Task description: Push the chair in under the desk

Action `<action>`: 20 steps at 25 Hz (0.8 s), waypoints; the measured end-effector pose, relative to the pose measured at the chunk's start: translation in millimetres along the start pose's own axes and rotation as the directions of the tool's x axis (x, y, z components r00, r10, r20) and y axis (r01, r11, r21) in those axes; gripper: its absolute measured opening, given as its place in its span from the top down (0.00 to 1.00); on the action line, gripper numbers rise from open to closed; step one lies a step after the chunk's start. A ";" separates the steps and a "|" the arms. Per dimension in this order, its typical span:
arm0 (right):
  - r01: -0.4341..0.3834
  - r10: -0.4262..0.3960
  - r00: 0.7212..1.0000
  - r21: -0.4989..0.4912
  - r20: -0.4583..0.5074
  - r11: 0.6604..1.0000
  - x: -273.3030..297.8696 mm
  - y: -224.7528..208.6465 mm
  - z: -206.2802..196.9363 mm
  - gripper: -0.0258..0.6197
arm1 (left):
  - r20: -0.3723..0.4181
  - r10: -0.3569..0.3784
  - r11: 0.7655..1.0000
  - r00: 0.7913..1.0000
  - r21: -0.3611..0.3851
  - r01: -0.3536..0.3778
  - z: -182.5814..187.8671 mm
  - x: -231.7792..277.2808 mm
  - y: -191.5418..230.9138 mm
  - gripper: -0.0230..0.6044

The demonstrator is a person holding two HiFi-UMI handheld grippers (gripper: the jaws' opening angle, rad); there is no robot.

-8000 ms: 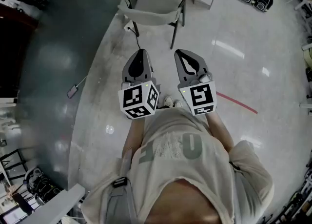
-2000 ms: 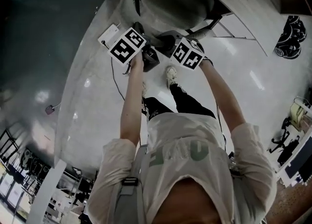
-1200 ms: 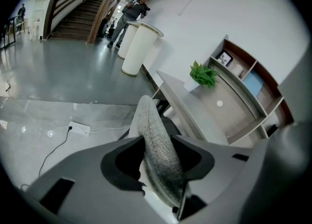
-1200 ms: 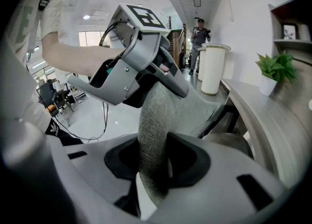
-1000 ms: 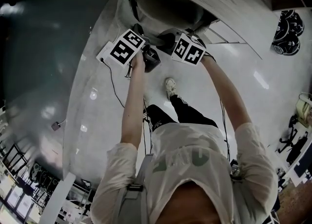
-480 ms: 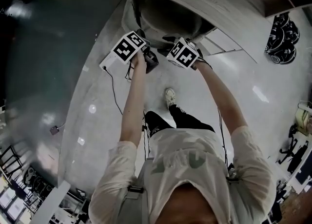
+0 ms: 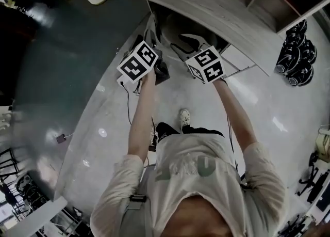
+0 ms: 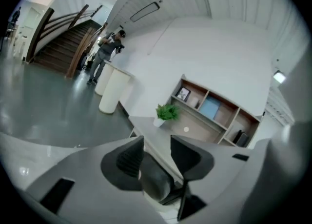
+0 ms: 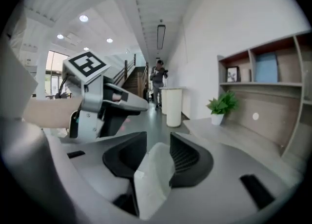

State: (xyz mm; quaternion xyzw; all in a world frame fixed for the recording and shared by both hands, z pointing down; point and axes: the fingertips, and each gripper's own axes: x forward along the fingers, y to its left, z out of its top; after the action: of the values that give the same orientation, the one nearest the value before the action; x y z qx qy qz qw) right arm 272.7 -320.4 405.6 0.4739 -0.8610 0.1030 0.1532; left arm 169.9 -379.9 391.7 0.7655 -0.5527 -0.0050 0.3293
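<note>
Both arms stretched forward; left gripper (image 8: 157,142) and right gripper (image 9: 158,137) side by side, tilted slightly down; left jaws apart, empty; right jaws apart, just been closing, pale panel (image 9: 153,179) in gap, probably desk (image 7: 216,3) edge, ungripped; chair (image 8: 155,179) tucked under desk, below grippers, untouched.

left claw (image 8: 157,144): jaws apart | chair (image 8: 155,185): beyond gap, at desk (image 8: 143,124) | plant (image 8: 166,112): on desk

Pale wood-grain desk (image 7: 216,3) top, glossy polished floor (image 7: 258,107), chair (image 7: 174,24) with a dark matt shell
</note>
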 end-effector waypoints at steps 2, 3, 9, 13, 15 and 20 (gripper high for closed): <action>0.086 -0.087 0.991 0.010 0.104 0.996 -27.4 -2.8 41.0 0.79 | 0.087 -0.072 0.995 0.994 0.072 0.066 28.9 -31.9 -29.2 0.68; 0.125 -0.126 0.980 0.016 0.155 0.992 -42.5 -2.0 60.3 0.85 | 0.128 -0.101 0.990 0.987 0.108 0.088 41.6 -49.5 -42.3 0.69; 0.236 -0.215 0.904 -0.013 0.369 0.972 -127.0 41.6 121.4 0.91 | 0.305 -0.262 0.912 0.916 0.388 0.132 77.3 -158.1 -104.7 0.94; 0.326 -0.277 0.873 -0.057 0.402 0.944 -156.8 55.8 110.6 0.93 | 0.349 -0.276 0.829 0.896 0.557 0.038 66.0 -190.7 -122.6 0.94; 0.334 -0.280 0.868 -0.064 0.411 0.940 -165.4 63.5 107.1 0.93 | 0.344 -0.281 0.823 0.896 0.567 0.040 57.9 -196.6 -124.2 0.94; 0.318 -0.261 0.874 -0.077 0.410 0.945 -172.0 72.8 108.9 0.93 | 0.354 -0.272 0.834 0.895 0.551 0.036 57.8 -201.5 -119.2 0.94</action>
State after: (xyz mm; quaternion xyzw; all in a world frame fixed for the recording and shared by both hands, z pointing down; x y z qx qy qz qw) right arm 279.6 -182.0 239.6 0.5965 -0.7982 -0.0801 0.0237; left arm 170.5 -217.0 213.8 0.8499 -0.5247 -0.0430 -0.0228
